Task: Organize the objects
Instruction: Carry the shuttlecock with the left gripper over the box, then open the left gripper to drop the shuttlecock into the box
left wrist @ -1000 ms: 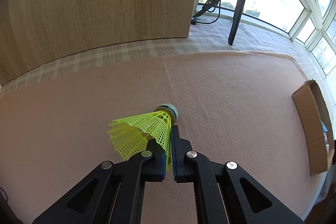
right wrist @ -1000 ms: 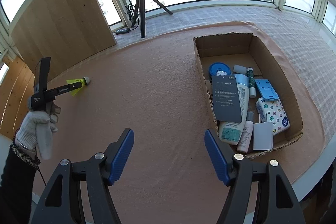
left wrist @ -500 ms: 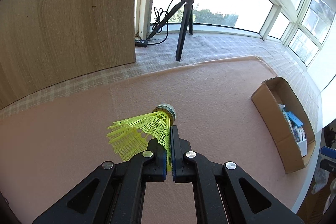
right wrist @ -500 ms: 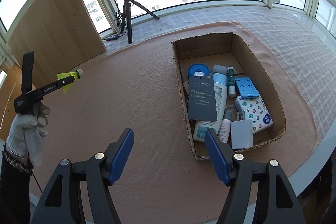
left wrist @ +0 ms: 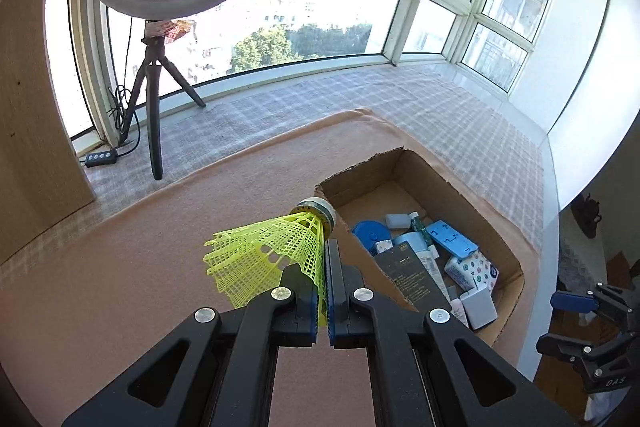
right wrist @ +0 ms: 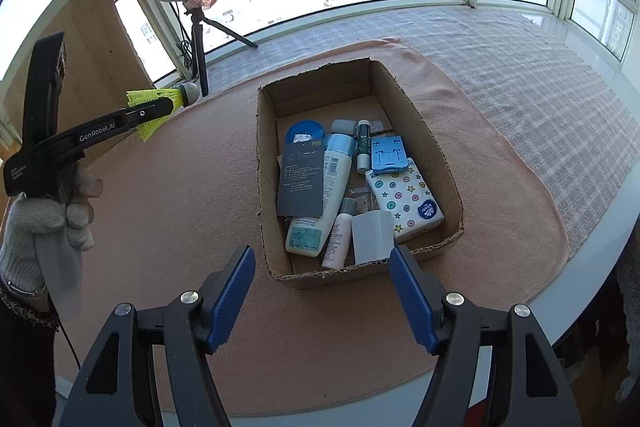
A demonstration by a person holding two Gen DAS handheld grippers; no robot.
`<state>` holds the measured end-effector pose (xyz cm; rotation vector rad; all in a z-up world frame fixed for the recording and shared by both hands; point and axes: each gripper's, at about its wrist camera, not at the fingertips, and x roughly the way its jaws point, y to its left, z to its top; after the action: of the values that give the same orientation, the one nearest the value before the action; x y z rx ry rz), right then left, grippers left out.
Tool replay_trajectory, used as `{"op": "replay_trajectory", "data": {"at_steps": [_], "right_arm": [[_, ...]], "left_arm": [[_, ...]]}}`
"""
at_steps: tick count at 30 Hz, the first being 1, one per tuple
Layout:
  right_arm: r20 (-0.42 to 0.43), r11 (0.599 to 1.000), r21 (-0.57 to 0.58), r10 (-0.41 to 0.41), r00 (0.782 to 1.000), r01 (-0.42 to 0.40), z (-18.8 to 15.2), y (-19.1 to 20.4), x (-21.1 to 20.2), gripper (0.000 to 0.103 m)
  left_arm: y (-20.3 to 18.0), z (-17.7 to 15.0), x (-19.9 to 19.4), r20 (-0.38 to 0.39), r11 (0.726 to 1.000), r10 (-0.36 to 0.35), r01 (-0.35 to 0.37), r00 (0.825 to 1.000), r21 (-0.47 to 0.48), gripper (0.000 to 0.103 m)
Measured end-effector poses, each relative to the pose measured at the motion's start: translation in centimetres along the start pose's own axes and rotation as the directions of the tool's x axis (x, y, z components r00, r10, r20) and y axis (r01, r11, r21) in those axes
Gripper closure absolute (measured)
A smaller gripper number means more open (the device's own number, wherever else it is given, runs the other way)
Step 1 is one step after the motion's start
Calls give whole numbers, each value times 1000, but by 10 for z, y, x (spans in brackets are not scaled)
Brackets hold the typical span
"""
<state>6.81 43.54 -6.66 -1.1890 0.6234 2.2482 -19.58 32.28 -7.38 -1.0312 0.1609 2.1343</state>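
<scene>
My left gripper (left wrist: 325,259) is shut on a yellow shuttlecock (left wrist: 272,253) by its mesh skirt, cork end forward, held in the air left of the cardboard box (left wrist: 496,239). In the right wrist view the shuttlecock (right wrist: 160,101) shows at the left with the left gripper (right wrist: 166,107), above the pink mat. The cardboard box (right wrist: 264,163) holds several items: a dark card, bottles, a blue stand, a patterned tissue pack. My right gripper (right wrist: 322,291) is open and empty, just in front of the box's near wall.
A pink mat (right wrist: 168,211) covers a round table with a checked cloth (right wrist: 520,79) behind it. A ring light on a tripod (right wrist: 196,39) stands at the back left beside a wooden panel (left wrist: 28,115). Windows run along the back.
My left gripper has risen and swung right with the shuttlecock, bringing the box into its view. The right gripper has come closer to the box, still open.
</scene>
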Motion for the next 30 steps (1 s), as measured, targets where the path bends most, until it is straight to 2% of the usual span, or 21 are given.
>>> {"op": "replay_trajectory", "data": {"at_steps": [6,12,22,25,26,27,28,29,30], "right_arm": [[-2,1000,12,-12,1000,12,-5,-24,-6,37],[-1,1000,23,-9,1000,9,-7,-44,-8,37],[-14,999,47,-1,1000,1,-10,-70,-3,37],[-18,998,56,-2,1000,3,-10,-76,-1,37],[-19,998,57,-2,1000,3,-10,-77,-1,37],[-19,998,58,-2,1000,3,-10,-78,-1,37],[-19,998,59,-1,1000,2,-10,-79,-1,37],[-20,998,59,0,1000,1,-10,-79,0,37],[-20,998,58,1,1000,0,-10,-79,0,37]], "left_arm": [[-46,22,27,0,998,-35,35,999,45,101],[-77,34,57,-22,997,-41,42,999,67,101],[-107,52,97,-49,995,-52,56,997,82,101],[-111,57,102,-28,995,-58,60,998,74,98],[-112,58,104,-33,996,-64,66,997,67,77],[-112,59,107,-50,996,-68,71,996,57,41],[-113,59,108,-55,997,-62,65,997,50,28],[-113,58,109,-51,997,-53,56,997,55,21],[-114,58,109,-52,997,-45,48,998,67,21]]}}
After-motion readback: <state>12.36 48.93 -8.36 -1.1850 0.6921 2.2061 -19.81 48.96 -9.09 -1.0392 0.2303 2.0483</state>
